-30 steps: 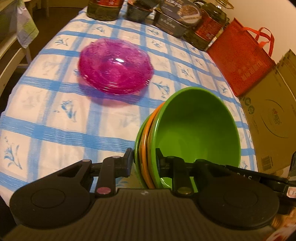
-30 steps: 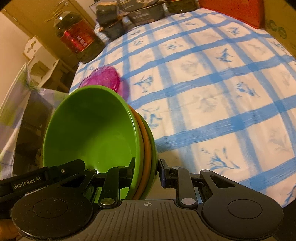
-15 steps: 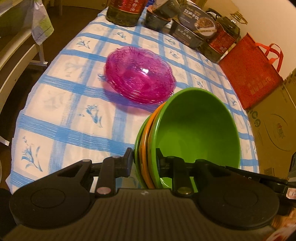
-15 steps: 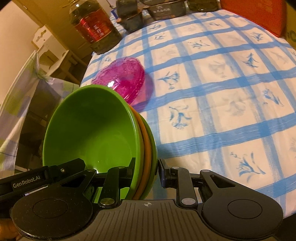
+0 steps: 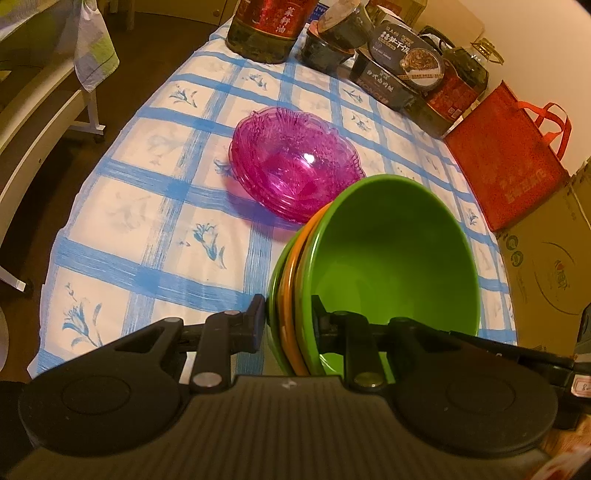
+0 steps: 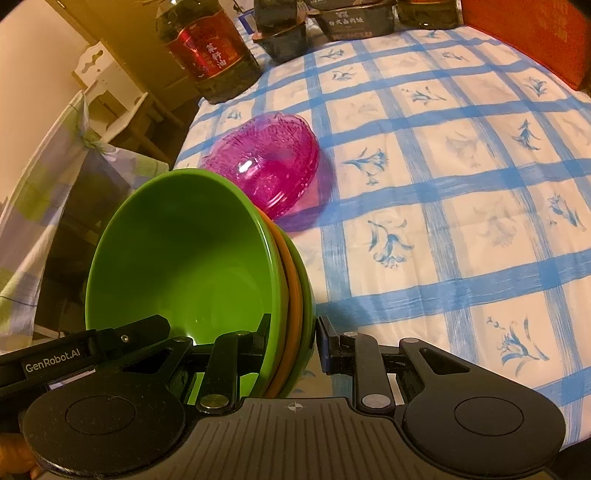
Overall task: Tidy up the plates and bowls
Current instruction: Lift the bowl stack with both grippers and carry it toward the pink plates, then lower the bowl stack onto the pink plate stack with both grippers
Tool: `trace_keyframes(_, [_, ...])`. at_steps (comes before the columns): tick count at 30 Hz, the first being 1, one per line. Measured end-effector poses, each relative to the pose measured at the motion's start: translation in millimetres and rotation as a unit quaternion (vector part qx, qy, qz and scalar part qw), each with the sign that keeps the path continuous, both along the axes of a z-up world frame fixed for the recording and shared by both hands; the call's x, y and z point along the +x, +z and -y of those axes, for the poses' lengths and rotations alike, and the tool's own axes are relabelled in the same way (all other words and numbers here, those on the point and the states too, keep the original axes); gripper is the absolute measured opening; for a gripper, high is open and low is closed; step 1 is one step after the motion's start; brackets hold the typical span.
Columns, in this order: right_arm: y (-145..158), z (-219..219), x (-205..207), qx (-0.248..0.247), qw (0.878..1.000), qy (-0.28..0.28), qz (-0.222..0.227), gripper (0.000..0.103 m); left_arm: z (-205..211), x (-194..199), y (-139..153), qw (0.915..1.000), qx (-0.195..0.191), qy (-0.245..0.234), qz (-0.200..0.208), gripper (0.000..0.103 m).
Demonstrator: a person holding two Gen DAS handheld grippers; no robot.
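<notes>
A nested stack of bowls, green inside with an orange and another green one behind, is held up above the table. My left gripper is shut on its rim from one side. My right gripper is shut on the rim of the same stack from the opposite side. A stack of pink transparent plates lies on the checked tablecloth beyond the bowls, also in the right wrist view. The other gripper's body shows behind the bowls in each view.
The table has a blue-and-white checked cloth. Oil bottles, black food tubs and a red bag line its far edge. A cardboard box stands at the right. A chair with a cloth stands off the table's left side.
Both grippers have pulled back and upward with the bowl stack. The pink plates and the far bottles now show farther off and more of the table is in view.
</notes>
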State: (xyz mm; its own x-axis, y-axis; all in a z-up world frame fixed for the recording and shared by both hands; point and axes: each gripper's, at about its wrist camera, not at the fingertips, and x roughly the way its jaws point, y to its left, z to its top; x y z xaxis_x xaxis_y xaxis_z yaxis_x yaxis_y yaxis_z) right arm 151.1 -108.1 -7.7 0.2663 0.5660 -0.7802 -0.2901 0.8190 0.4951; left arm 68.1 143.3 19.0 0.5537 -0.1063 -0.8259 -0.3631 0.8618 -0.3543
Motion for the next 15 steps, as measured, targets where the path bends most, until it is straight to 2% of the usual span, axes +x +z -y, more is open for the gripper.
trace_keyframes(15, [32.3,-7.2,18.5,0.006,1.000,-0.004,0.016,0.024,-7.4,28.6,35.7,0.9998,0.011,-0.008,0.015,0.021])
